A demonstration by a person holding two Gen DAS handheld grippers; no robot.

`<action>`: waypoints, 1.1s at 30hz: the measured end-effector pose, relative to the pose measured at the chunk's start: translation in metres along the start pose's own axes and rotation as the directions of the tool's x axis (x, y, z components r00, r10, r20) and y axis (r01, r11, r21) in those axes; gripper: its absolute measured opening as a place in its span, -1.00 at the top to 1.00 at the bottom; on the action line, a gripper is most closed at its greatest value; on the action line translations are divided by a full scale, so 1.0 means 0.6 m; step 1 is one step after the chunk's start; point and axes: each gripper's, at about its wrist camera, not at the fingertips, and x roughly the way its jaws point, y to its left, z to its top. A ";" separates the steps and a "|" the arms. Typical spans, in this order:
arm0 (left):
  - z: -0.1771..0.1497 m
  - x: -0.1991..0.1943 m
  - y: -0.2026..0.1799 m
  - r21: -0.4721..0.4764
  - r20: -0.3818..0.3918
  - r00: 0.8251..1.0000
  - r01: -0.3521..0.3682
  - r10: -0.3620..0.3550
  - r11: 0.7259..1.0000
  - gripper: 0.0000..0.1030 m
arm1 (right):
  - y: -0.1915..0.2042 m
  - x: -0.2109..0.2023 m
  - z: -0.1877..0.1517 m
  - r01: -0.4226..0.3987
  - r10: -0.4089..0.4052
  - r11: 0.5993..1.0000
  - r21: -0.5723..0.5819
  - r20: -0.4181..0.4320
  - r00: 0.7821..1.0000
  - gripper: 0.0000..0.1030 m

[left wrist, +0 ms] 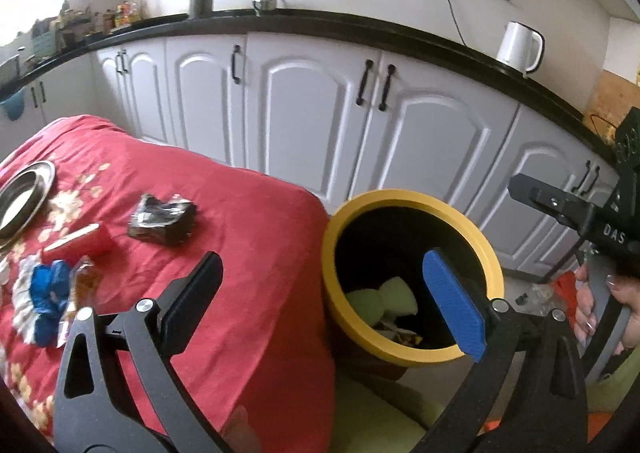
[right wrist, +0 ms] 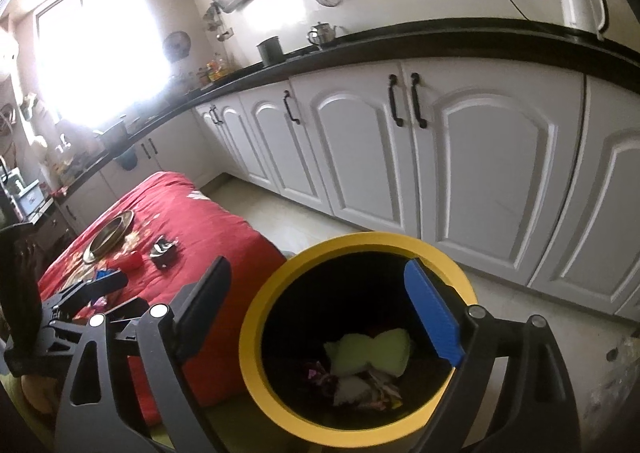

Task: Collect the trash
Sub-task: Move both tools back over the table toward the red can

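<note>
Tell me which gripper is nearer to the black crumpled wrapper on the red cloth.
Left. The left gripper hangs open at the table edge near the black wrapper; the right gripper is open over the yellow-rimmed bin.

Both wrist views look down; share bin (left wrist: 412,277).

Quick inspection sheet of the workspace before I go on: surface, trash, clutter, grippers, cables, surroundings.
Surface: red cloth over the table, wrinkled.
Job's things: yellow-rimmed bin beside the table, trash inside; black wrapper, red pack and blue wrapper on the cloth.
Clutter: metal plate on the cloth.
Grippers: left gripper open, empty; right gripper open, empty, over the bin.
Cables: black cord from the wall socket.
Surroundings: white cabinets, kettle on the counter.
</note>
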 end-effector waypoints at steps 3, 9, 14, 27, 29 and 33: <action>0.002 -0.012 0.015 -0.018 0.020 1.000 -0.021 0.021 1.000 -0.79 | 0.015 -0.002 -0.001 -0.008 0.008 1.000 -0.019 0.002 1.000 -0.68; -0.006 -0.032 0.043 -0.046 0.035 0.998 -0.051 0.052 0.998 -0.79 | 0.042 -0.003 -0.005 -0.016 0.016 0.999 -0.052 -0.002 1.000 -0.71; -0.008 -0.051 0.075 -0.085 0.046 0.994 -0.091 0.095 0.992 -0.79 | 0.071 0.000 -0.010 -0.035 0.033 0.995 -0.098 -0.018 0.999 -0.73; -0.017 -0.109 0.154 -0.179 0.084 0.980 -0.164 0.181 0.970 -0.79 | 0.152 -0.002 -0.013 -0.110 0.102 0.971 -0.210 -0.049 0.994 -0.73; -0.018 -0.117 0.162 -0.187 0.087 0.978 -0.170 0.189 0.967 -0.79 | 0.163 -0.003 -0.014 -0.118 0.109 0.967 -0.224 -0.055 0.993 -0.74; -0.023 -0.134 0.179 -0.205 0.094 0.973 -0.187 0.210 0.961 -0.79 | 0.187 -0.001 -0.018 -0.139 0.126 0.959 -0.246 -0.068 0.990 -0.74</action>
